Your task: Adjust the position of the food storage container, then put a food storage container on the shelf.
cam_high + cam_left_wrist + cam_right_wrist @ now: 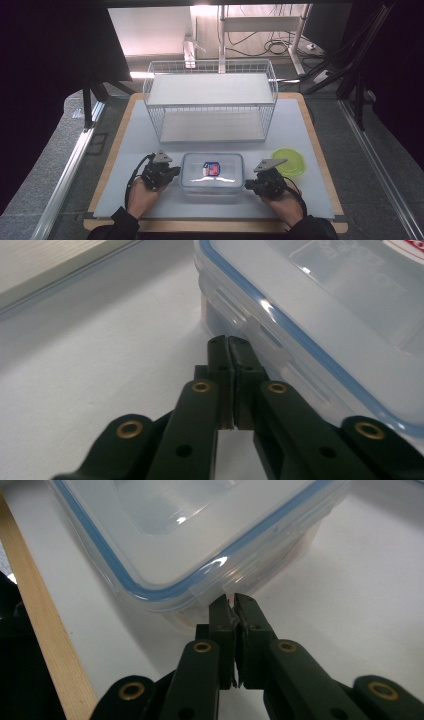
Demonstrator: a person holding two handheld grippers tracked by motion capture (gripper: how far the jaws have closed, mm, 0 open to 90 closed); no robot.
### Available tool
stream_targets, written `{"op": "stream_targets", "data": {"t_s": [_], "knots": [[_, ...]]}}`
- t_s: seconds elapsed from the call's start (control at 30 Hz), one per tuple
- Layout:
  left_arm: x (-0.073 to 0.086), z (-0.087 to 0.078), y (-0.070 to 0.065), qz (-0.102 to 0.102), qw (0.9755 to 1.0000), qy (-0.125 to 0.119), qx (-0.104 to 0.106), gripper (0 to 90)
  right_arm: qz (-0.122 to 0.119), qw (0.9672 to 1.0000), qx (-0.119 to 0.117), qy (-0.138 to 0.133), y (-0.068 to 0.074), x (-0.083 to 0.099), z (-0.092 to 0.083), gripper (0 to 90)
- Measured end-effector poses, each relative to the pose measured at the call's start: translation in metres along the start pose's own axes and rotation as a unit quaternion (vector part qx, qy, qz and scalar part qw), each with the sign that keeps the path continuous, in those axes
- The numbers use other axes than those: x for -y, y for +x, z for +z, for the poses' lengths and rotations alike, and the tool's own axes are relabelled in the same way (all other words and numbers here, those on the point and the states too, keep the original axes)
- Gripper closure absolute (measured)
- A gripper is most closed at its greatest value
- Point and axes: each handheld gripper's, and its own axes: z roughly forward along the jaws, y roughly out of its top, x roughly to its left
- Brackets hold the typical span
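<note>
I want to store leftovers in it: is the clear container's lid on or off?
On. The lid with its blue seal sits flat over the clear container, matching the rim all round; whether its side flaps are latched, cannot tell.

Clear plastic box (212, 173) with a blue-sealed lid (320, 300), closed, lying flat on the white mat (210, 140) near its front edge, in front of the wire basket (210, 100). A red, white and blue label (211, 168) shows through or on the lid top. Side latch flaps (265, 335) are folded down against the walls. Left gripper (228, 342) touches the box's left side, jaws pressed together; right gripper (233, 600) meets the right side at a corner flap (235, 582), jaws nearly together.
</note>
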Motion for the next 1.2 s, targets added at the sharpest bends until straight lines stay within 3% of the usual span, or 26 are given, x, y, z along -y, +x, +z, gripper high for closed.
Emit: {"op": "stream_targets", "data": {"t_s": [0.1, 0.2, 0.23, 0.4, 0.53, 0.77, 0.93, 1.2], "knots": [[0.006, -0.012, 0.002, -0.006, 0.9997, -0.024, 0.002, 74.4, -0.007, 0.9998, 0.014, -0.008, 0.000, 0.001, -0.006, 81.8], [0.014, -0.024, 0.001, 0.005, 0.9992, -0.039, -0.004, 54.5, -0.006, 0.9994, 0.025, -0.022, -0.004, 0.004, -0.016, 72.7], [0.017, -0.027, 0.000, 0.011, 0.9989, -0.045, -0.008, 54.5, -0.006, 0.9994, 0.025, -0.022, -0.004, 0.004, -0.016, 72.7], [0.027, -0.038, -0.001, 0.016, 0.9970, -0.076, 0.001, 32.5, -0.010, 0.9992, 0.013, -0.037, -0.006, 0.006, -0.022, 55.8], [0.035, -0.043, -0.002, 0.020, 0.9962, -0.085, 0.005, 20.5, -0.018, 0.9985, 0.010, -0.050, -0.005, 0.005, -0.026, 44.7], [0.045, -0.044, -0.005, 0.025, 0.9975, -0.066, 0.008, 12.9, -0.022, 0.9987, 0.012, -0.046, -0.005, 0.008, -0.025, 33.0], [0.042, -0.042, -0.005, 0.028, 0.9970, -0.072, 0.009, 6.9, -0.013, 0.9975, 0.012, -0.068, -0.007, 0.007, -0.027, 24.3], [0.038, -0.031, -0.004, 0.059, 0.9966, -0.056, 0.006, 1.1, -0.013, 0.9972, 0.015, -0.072, -0.006, 0.004, -0.022, 9.2]]}}
